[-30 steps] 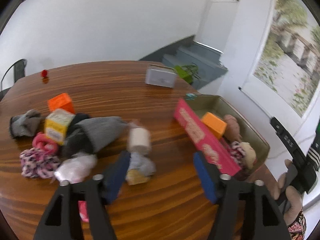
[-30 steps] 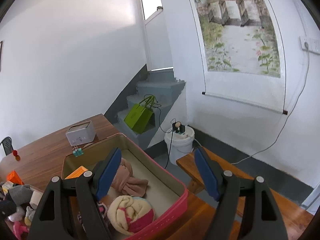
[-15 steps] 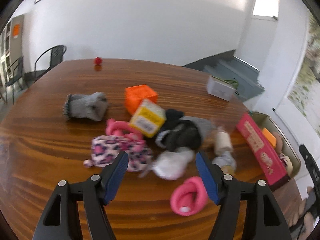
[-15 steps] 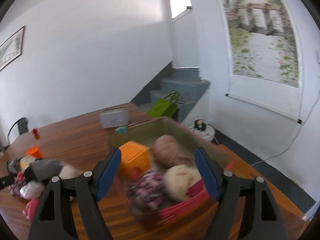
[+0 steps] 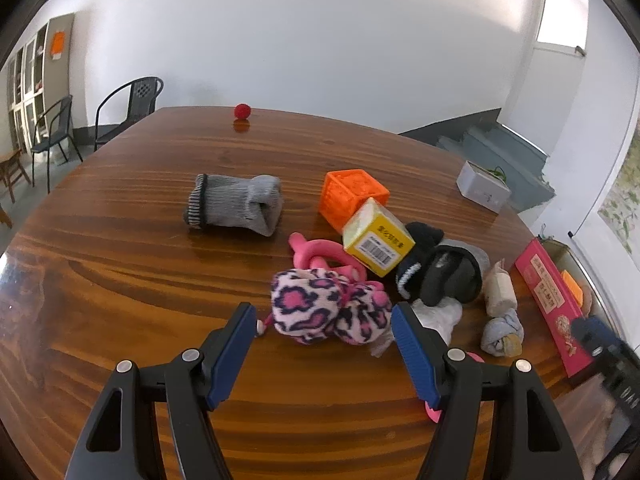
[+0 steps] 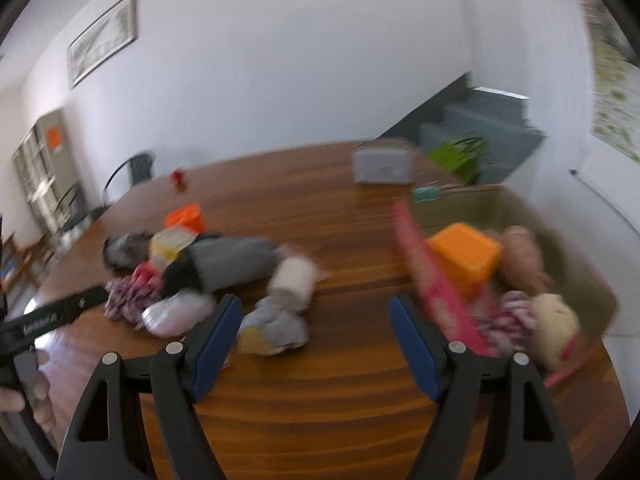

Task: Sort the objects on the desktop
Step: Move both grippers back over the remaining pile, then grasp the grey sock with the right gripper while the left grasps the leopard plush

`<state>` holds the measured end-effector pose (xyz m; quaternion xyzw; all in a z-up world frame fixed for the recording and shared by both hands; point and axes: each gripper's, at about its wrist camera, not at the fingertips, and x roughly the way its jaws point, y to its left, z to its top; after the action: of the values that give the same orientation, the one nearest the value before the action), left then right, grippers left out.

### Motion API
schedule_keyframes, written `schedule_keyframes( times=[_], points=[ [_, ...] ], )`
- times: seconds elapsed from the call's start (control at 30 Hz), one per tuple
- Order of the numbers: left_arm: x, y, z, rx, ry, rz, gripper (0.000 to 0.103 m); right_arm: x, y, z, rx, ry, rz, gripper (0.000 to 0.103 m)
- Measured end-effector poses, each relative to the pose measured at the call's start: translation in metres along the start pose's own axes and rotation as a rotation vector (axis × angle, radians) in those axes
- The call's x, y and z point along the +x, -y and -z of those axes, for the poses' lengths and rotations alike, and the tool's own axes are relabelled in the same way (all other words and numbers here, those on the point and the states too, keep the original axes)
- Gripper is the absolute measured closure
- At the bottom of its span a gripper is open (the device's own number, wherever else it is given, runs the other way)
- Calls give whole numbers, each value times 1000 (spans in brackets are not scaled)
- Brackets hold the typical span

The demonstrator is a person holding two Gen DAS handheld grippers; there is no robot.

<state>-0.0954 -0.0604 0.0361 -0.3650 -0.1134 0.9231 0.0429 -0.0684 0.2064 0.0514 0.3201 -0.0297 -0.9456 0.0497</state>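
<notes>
Left wrist view: the left gripper [image 5: 324, 330] hovers over a wooden table [image 5: 140, 280], jaws spread and holding nothing, with a pink leopard-print bundle [image 5: 324, 310] lying just beyond the blue pads. Behind it sit a pink ring toy [image 5: 320, 252], a yellow box [image 5: 378, 242], an orange cube [image 5: 352, 196] and a dark sock [image 5: 436, 272]; a grey sock [image 5: 236, 204] lies apart to the left, a red ball [image 5: 242, 111] far back.

Right wrist view, blurred: the right gripper [image 6: 316, 326] also hangs with jaws spread and empty, near a grey-and-yellow bundle [image 6: 274, 330]. At right, a pink-sided box [image 6: 436, 284] holds an orange block [image 6: 466, 254] and soft items.
</notes>
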Motion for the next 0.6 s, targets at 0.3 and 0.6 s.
schedule_keyframes(
  times=[0.3, 0.6],
  points=[
    [4, -7, 2, -19, -22, -8, 32, 50, -5, 1, 49, -141, -58, 23],
    [16, -9, 4, -14, -42, -19, 32, 69, -8, 6, 34, -191, -63, 23]
  ],
)
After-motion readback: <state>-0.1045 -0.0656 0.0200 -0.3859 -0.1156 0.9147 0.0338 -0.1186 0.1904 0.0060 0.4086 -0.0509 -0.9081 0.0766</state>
